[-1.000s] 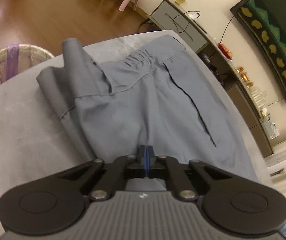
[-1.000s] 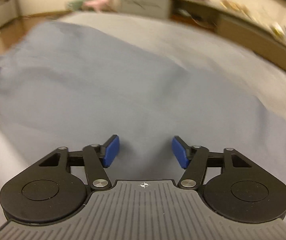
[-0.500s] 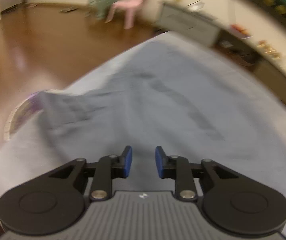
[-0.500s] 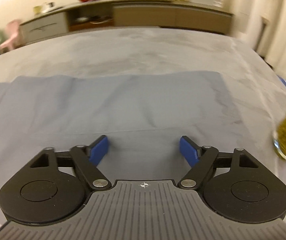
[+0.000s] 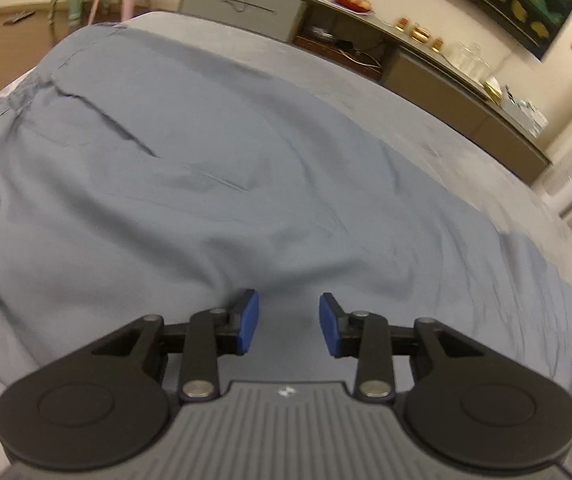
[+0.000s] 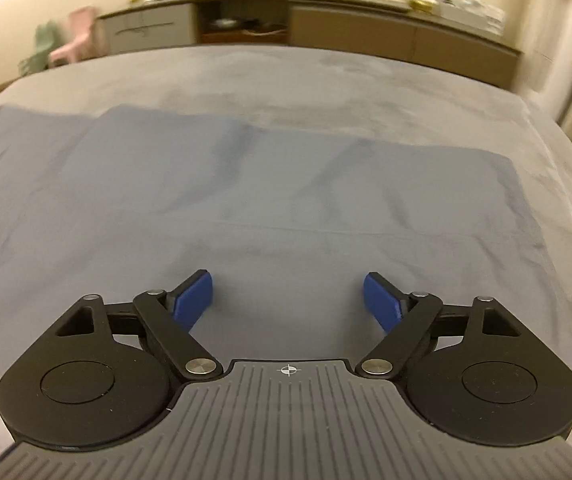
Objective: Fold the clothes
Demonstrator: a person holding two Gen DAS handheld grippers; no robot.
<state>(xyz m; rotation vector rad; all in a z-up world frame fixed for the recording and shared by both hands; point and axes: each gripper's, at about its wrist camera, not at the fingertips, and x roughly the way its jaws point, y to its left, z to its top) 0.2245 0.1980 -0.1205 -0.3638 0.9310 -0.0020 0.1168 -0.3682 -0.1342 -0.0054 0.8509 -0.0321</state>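
Grey-blue trousers (image 5: 214,184) spread flat across the grey tabletop (image 6: 325,80), waistband end toward the far left in the left wrist view, leg ends reaching the right side in the right wrist view (image 6: 286,200). Left tool (image 5: 287,326) low over the cloth, blue pads (image 5: 249,320) moderately apart, gripping nothing. Right tool (image 6: 287,300) over the leg fabric, spread wide, empty.

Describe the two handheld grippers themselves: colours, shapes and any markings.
The left gripper and the right gripper look alike: a ribbed grey body, flanked by two round black discs, with black linkage bars joined by silver pivot pins. Each finger ends in a flat blue pad. A small white mark sits at the top middle of each grey body; on the right one it is a crosshair. No cables, hands or sleeves show.
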